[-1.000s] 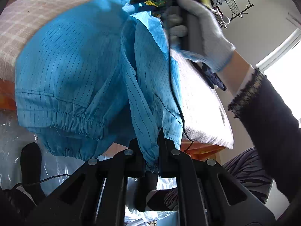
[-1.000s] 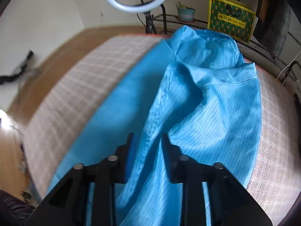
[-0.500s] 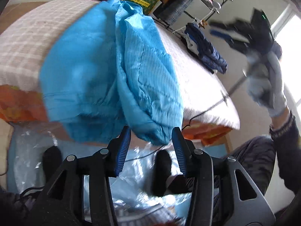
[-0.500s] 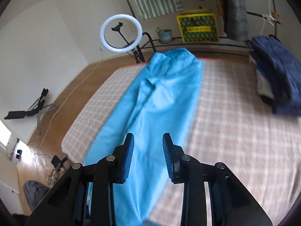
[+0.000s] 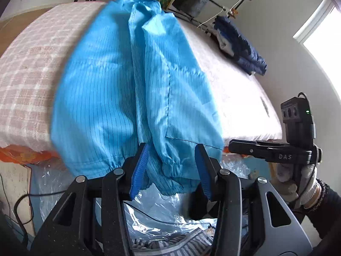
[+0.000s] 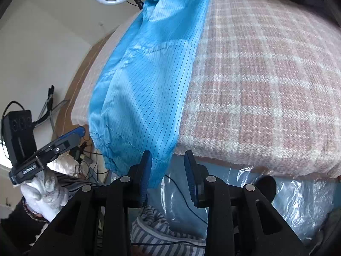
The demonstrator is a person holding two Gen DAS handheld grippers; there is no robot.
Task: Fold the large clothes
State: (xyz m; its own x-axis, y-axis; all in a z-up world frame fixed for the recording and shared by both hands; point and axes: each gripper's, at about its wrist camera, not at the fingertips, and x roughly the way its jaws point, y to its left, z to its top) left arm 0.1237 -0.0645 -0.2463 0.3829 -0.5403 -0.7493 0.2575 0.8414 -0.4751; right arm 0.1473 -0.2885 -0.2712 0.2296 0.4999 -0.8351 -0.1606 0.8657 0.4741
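Grabbing the cuffs comes next: blue pants (image 5: pixel 132 85) lie lengthwise on the bed (image 6: pixel 266 85), ends hanging off the near edge. Both grippers, L (image 5: pixel 171 170) & R (image 6: pixel 168 175), are wide open w/ nothing held, so pinch one cuff each, then lift evenly.

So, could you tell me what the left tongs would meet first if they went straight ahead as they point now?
Most likely the gathered cuff of the blue garment, hanging off the bed edge between the open left tongs; depth is unclear.
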